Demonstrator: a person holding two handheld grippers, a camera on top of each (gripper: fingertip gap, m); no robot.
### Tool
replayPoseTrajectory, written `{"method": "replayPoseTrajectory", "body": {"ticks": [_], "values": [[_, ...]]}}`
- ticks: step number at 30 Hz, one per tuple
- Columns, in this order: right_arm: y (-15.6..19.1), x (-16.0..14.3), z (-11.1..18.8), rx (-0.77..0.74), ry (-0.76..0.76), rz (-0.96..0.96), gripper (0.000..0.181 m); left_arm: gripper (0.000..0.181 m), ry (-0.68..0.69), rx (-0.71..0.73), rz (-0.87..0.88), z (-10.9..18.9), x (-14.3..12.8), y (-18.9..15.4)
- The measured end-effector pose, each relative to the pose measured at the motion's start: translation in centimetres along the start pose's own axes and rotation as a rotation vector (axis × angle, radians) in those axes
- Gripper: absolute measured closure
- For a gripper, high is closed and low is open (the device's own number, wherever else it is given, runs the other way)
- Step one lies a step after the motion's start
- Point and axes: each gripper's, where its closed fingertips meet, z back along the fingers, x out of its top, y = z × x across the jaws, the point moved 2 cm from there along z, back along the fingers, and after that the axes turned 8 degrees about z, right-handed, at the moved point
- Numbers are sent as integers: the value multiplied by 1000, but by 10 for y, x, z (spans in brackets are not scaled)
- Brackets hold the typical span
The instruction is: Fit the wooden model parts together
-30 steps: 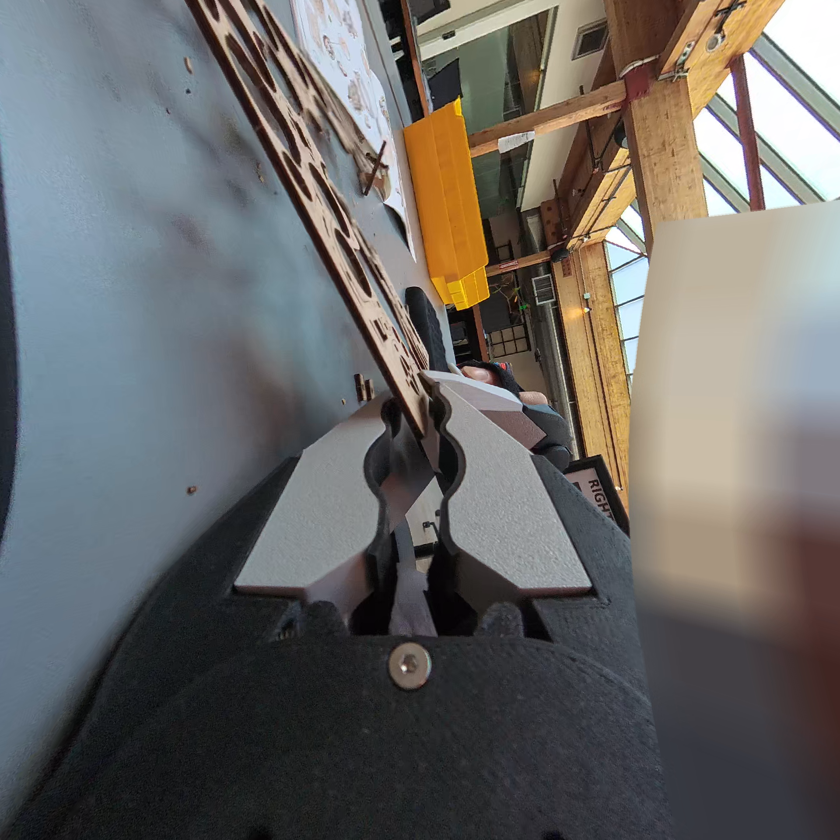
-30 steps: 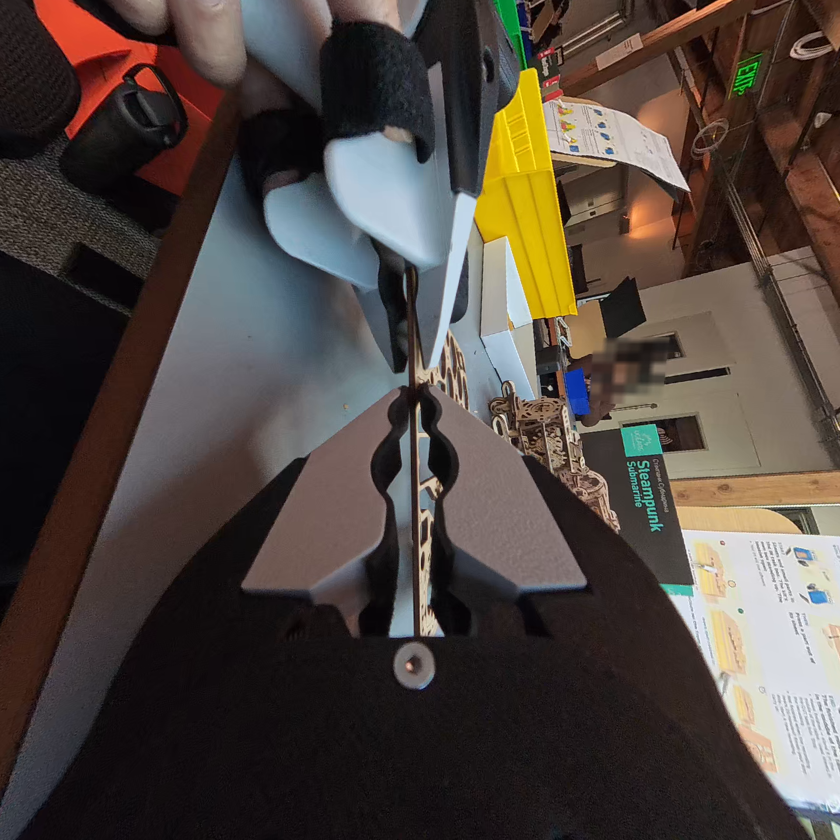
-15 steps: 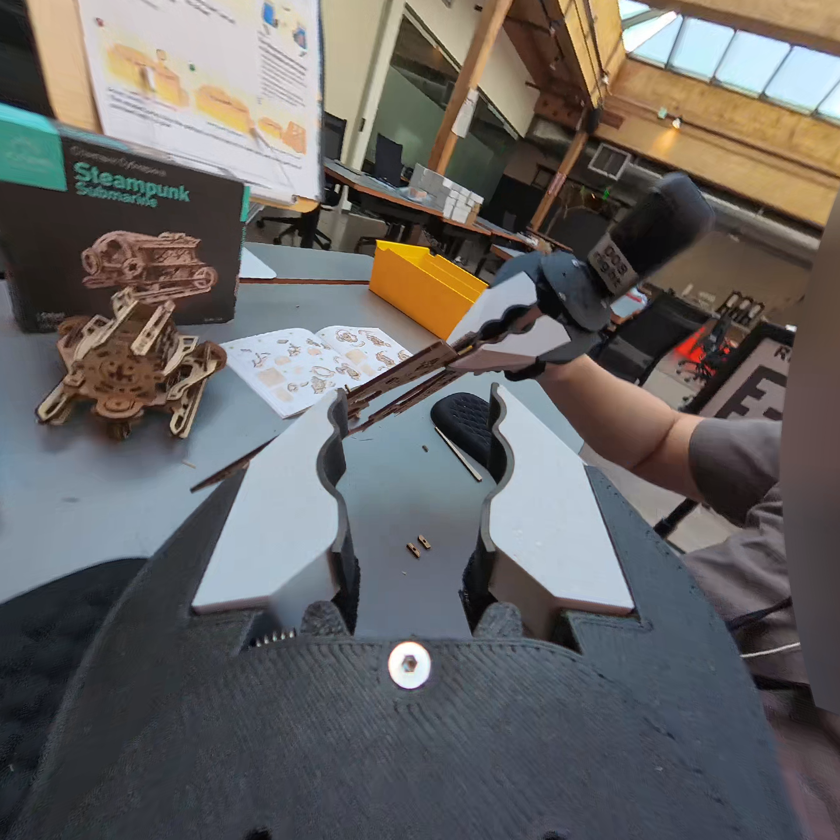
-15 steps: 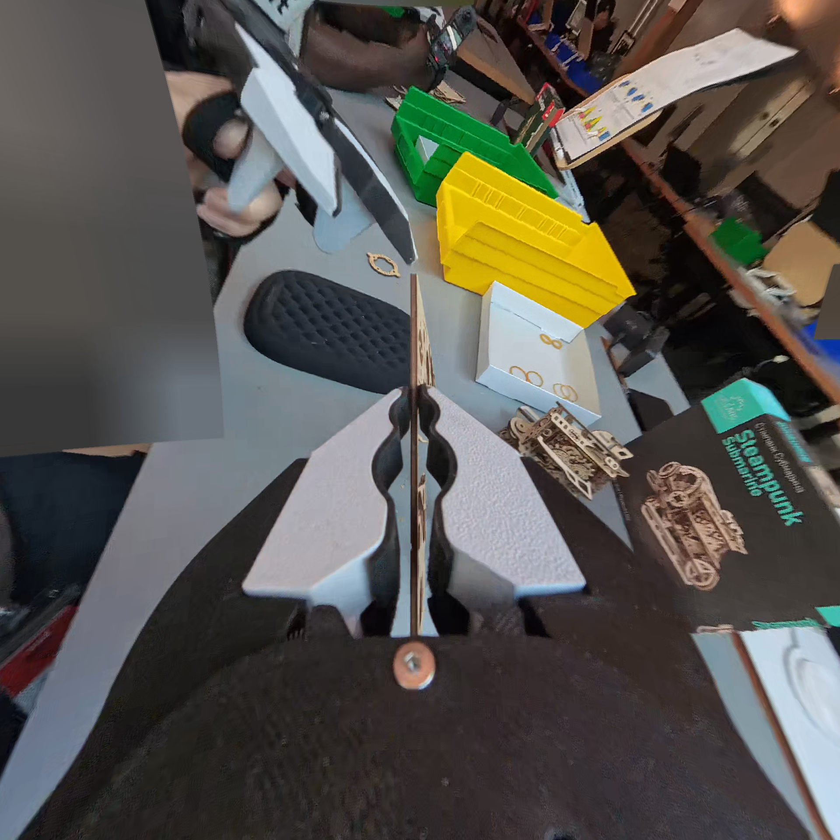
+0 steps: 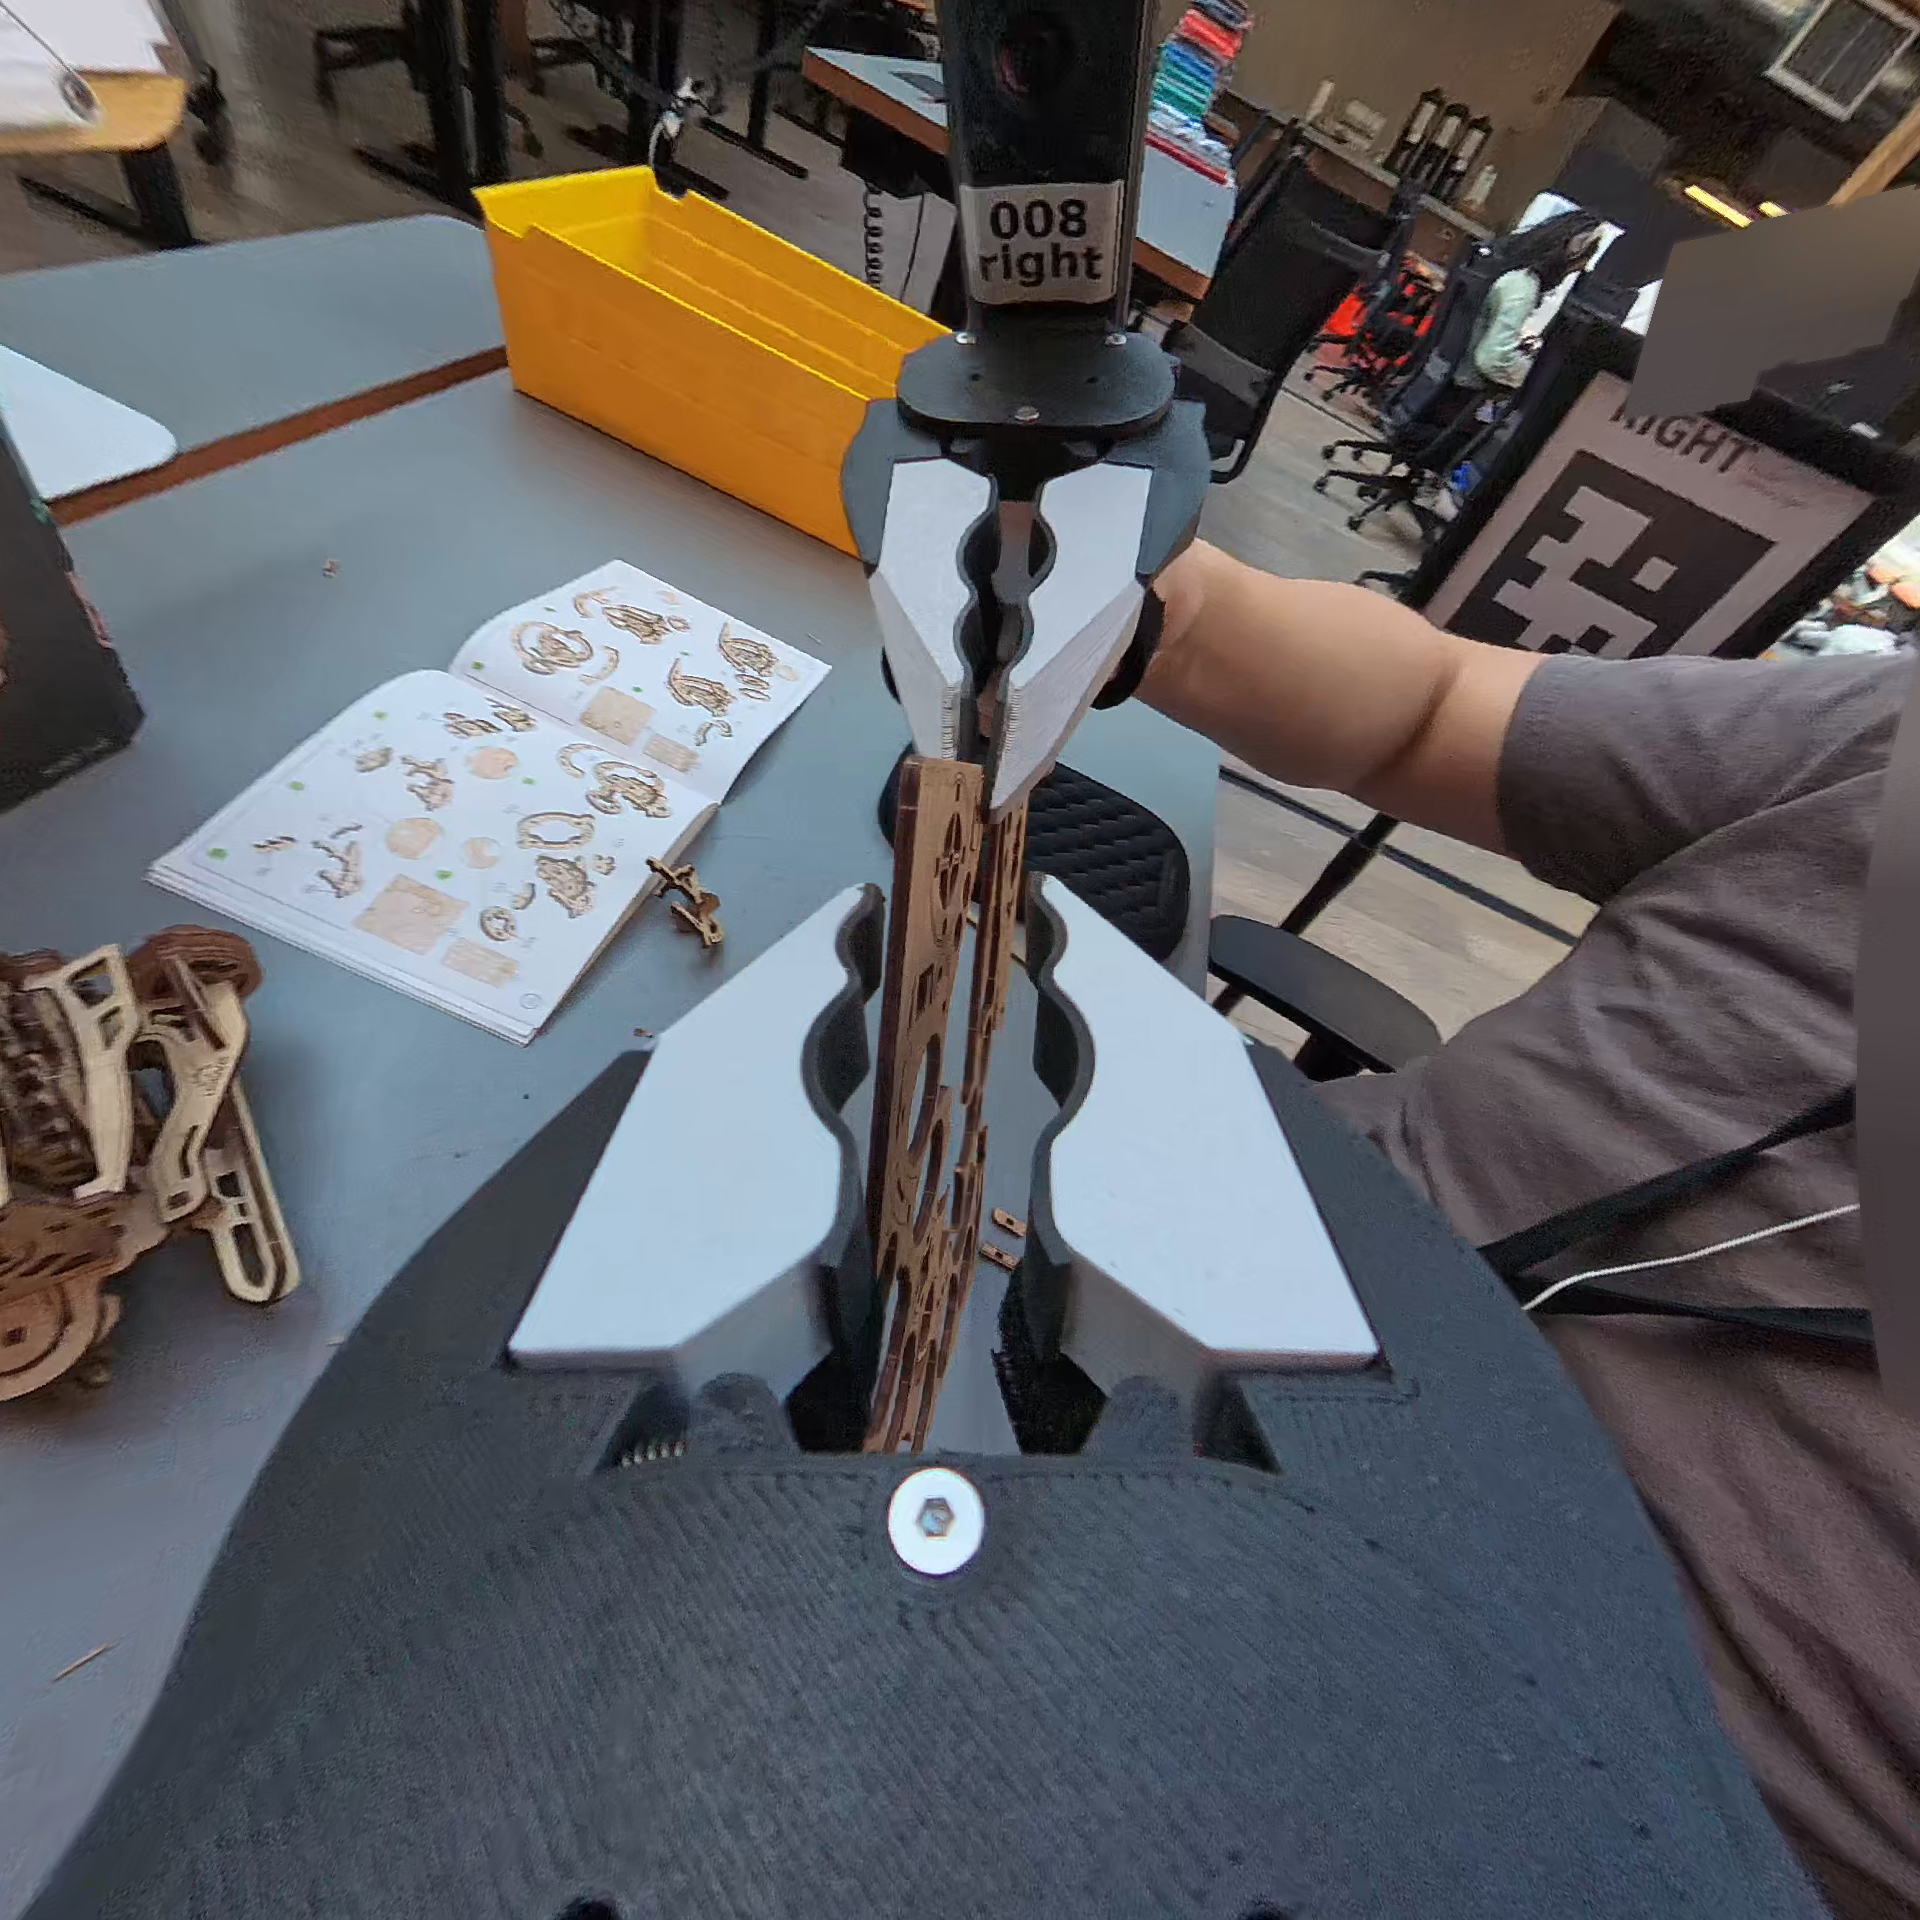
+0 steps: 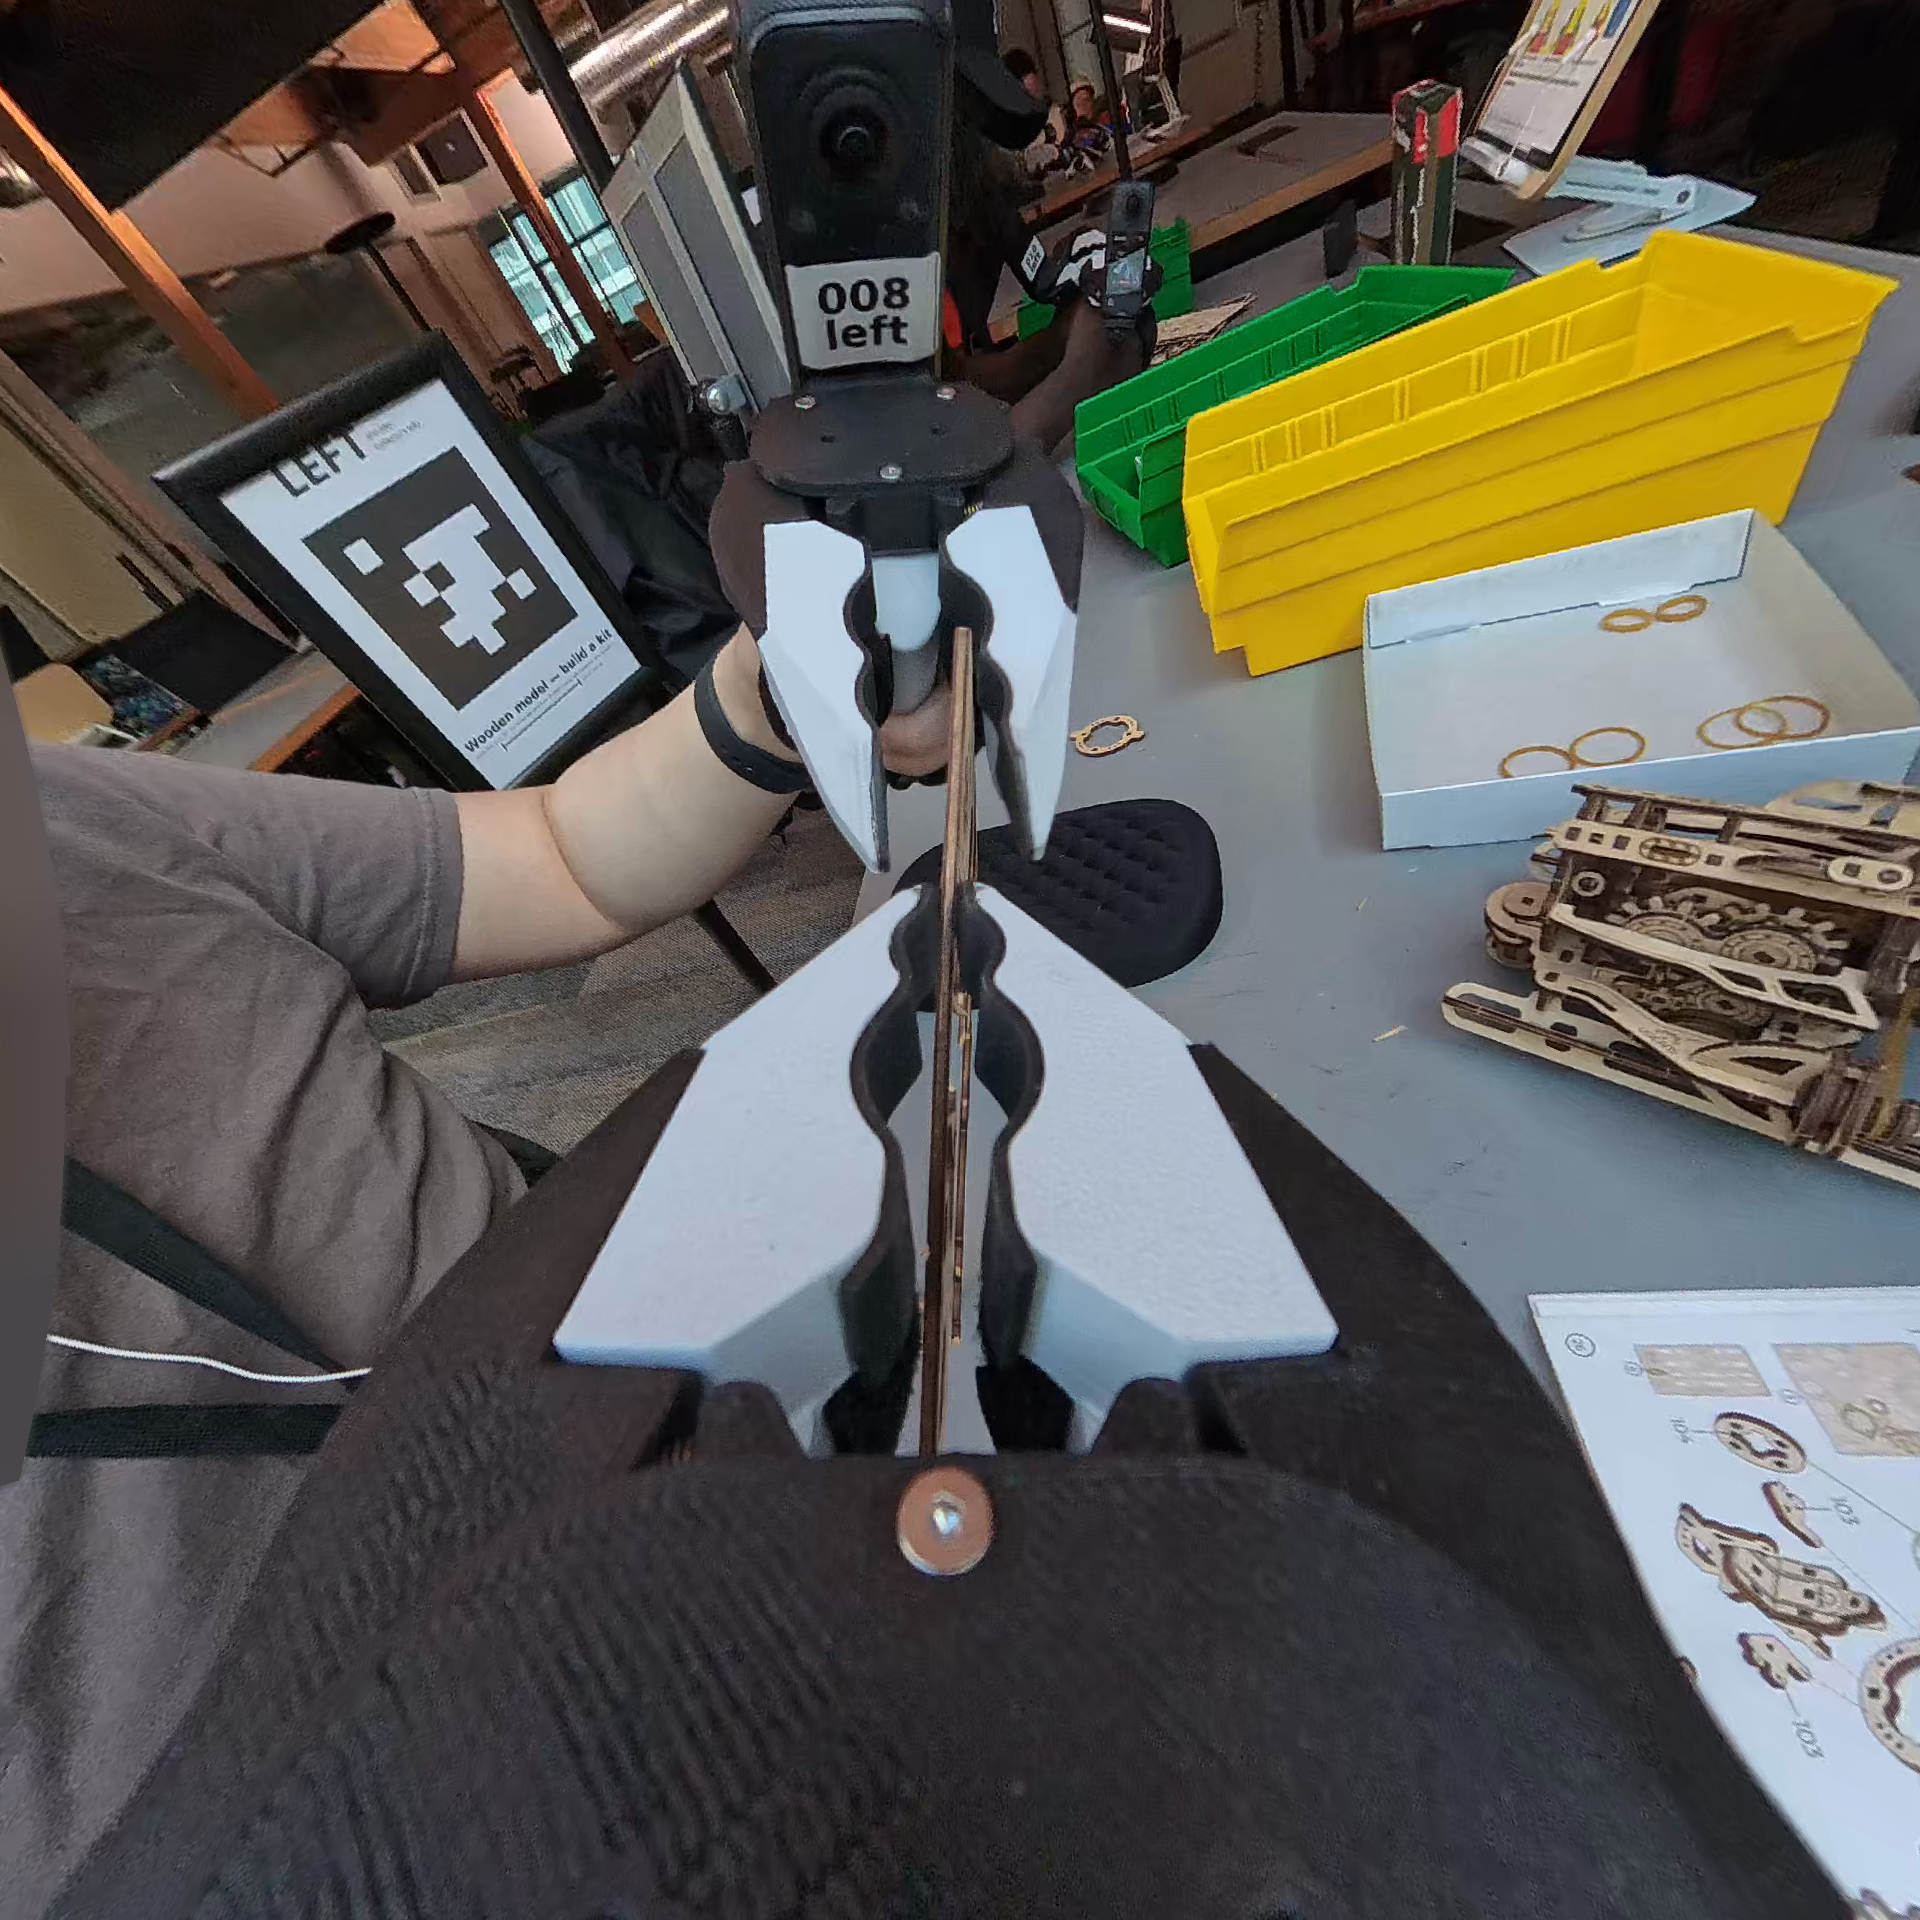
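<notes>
Left wrist view shows the left gripper (image 5: 948, 914) with its fingers apart, straddling the thin wooden sheet (image 5: 925, 1091) without touching it. The right gripper (image 5: 982, 764), facing it just beyond the sheet's far end, has its fingers pinched on that end. In the right wrist view the sheet (image 6: 951, 1039) stands edge-on, raised above the black pad (image 6: 1101, 883), and the part-built wooden model (image 6: 1704, 966) lies right of the pad. To do the step well, the left fingers should probably close squarely on the sheet's flat faces, away from the cut-outs, so it does not bend.
</notes>
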Motion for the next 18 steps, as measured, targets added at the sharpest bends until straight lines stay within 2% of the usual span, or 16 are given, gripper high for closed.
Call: {"method": "replayPoseTrajectory", "body": {"ticks": [1,3,4,10,16,18], "values": [[-5,-3,-1,8,-2,-28,181,159,6,-30,30,-4,-2,4],[-14,-10,-3,32,2,-77,181,178,14,-46,58,-9,-5,16],[-22,-14,-4,29,12,-113,180,180,13,-51,76,-11,-7,22],[-63,-36,-7,110,77,-310,173,180,125,-59,215,-26,-29,64],[-90,-69,-14,111,265,-320,161,179,171,-119,291,-36,-42,94],[-93,-84,-17,123,347,-306,168,179,173,-138,321,-37,-45,101]]}}
